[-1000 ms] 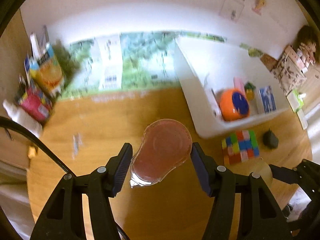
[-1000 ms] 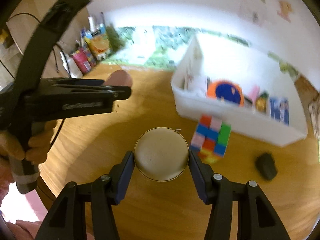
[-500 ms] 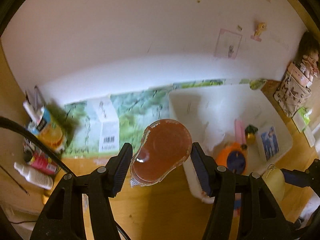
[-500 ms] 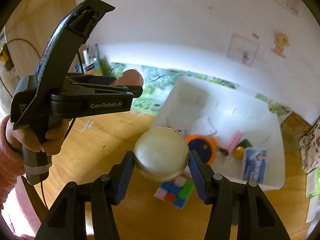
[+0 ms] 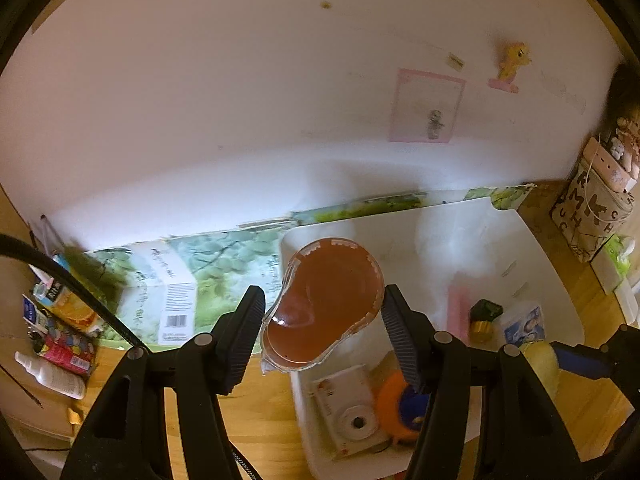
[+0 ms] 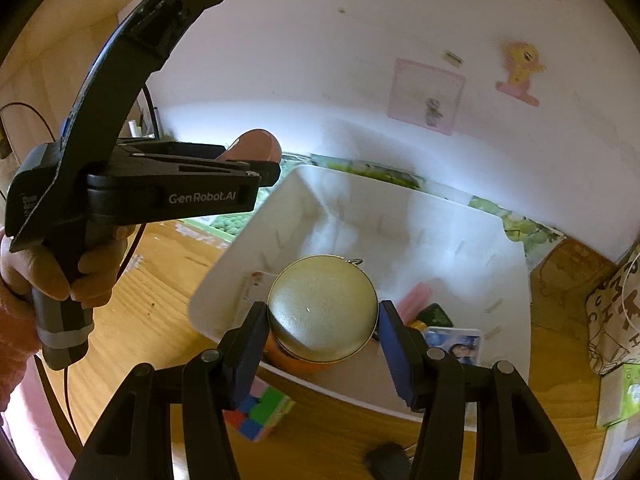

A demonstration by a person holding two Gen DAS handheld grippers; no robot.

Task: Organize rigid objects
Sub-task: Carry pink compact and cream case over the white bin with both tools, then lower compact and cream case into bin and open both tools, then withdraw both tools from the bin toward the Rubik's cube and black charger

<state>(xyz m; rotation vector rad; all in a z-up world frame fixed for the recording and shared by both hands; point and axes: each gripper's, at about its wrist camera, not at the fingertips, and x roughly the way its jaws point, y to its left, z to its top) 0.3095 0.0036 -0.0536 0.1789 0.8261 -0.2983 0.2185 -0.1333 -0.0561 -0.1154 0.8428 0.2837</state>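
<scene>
Bin (image 5: pixel 532 248): white, on the wooden table (image 5: pixel 264 420); a second ago it lay off to the right of both grippers, now it sits under them, so both loads look ready to drop in.
Left gripper (image 5: pixel 324 320): clamped on a reddish clear case (image 5: pixel 324 300), which has gone from above bare table to above the bin's near-left corner.
Right gripper (image 6: pixel 320 328): closed on a round gold tin (image 6: pixel 322 308), raised from the table to over the bin's near wall.
Cube (image 6: pixel 260 412): coloured, left on the table outside the bin, beside a dark lump (image 6: pixel 386 460); I judge these remain to be sorted.
Bin contents: a white camera (image 5: pixel 352 412), an orange-and-blue round thing (image 5: pixel 400 400), a pink bar (image 5: pixel 458 312), a printed card (image 5: pixel 520 324).
Hidden: the tin covers most of the orange thing in the right view; the lump is cut by the frame edge and unreadable; the case's contents cannot be made out.
</scene>
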